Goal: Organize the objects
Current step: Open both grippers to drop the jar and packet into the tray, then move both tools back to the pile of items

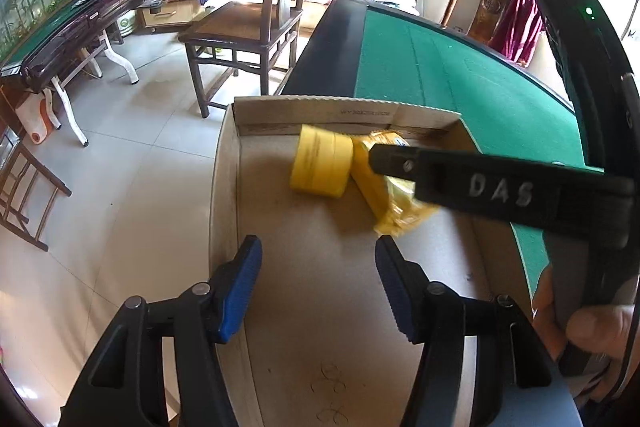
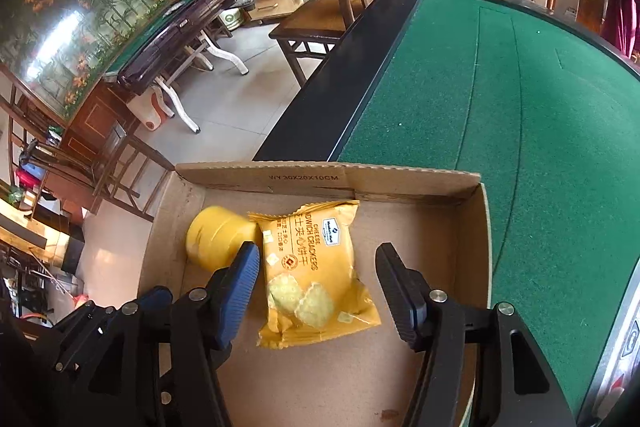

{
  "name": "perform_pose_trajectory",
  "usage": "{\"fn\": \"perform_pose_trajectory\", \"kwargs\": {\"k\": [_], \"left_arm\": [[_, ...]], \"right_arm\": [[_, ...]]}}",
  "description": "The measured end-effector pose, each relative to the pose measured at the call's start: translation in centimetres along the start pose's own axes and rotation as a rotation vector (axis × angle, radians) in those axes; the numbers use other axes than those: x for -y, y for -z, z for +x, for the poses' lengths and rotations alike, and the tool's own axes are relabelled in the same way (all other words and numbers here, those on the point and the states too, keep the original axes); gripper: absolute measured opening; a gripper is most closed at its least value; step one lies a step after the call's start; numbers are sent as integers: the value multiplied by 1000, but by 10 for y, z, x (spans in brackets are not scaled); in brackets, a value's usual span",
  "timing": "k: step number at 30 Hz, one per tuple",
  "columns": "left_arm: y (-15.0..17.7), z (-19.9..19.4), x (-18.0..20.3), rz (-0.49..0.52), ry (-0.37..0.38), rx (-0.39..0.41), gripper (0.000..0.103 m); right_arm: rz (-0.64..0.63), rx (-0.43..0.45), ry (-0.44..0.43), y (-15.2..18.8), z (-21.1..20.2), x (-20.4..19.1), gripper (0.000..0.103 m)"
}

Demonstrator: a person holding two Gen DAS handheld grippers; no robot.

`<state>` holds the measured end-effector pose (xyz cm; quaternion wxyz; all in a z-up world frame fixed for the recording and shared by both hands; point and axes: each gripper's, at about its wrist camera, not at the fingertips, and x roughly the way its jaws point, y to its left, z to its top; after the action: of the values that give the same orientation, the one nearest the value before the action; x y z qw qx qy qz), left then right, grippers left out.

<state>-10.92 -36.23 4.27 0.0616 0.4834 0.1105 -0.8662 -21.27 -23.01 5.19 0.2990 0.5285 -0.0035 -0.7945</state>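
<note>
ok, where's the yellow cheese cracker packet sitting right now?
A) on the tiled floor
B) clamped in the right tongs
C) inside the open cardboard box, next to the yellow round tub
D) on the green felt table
C: the yellow cheese cracker packet lies flat on the floor of the open cardboard box, beside the yellow round tub; the right tongs stand open over it, pads clear of the wrapper.

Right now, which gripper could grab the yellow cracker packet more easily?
Right, probably. The right gripper hangs open with the yellow cracker packet lying between its fingers in the brown cardboard box. The left gripper is open over bare cardboard, short of the packet.
</note>
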Motion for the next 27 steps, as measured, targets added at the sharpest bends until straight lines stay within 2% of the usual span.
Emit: {"fn": "perform_pose_trajectory", "kwargs": {"k": [3,7,11,13,18,25,27], "left_arm": [[12,-9,5,9,17,22,59],[32,-17,17,10,20,52,67],[47,-11,32,72,-19,32,68],[55,-8,38,96,-35,7,68],[75,-18,52,151,-83,25,68],[115,-41,54,137,-59,37,70],[127,-50,58,137,-71,67,70]], "right_arm": [[19,26,-14,8,-12,4,66],[23,58,-24,21,-29,8,66],[27,74,-65,38,-49,11,66],[26,86,-85,51,-61,17,66],[21,105,-129,84,-91,30,68],[-33,151,-144,143,-142,46,71],[-48,164,-153,159,-155,50,72]]}}
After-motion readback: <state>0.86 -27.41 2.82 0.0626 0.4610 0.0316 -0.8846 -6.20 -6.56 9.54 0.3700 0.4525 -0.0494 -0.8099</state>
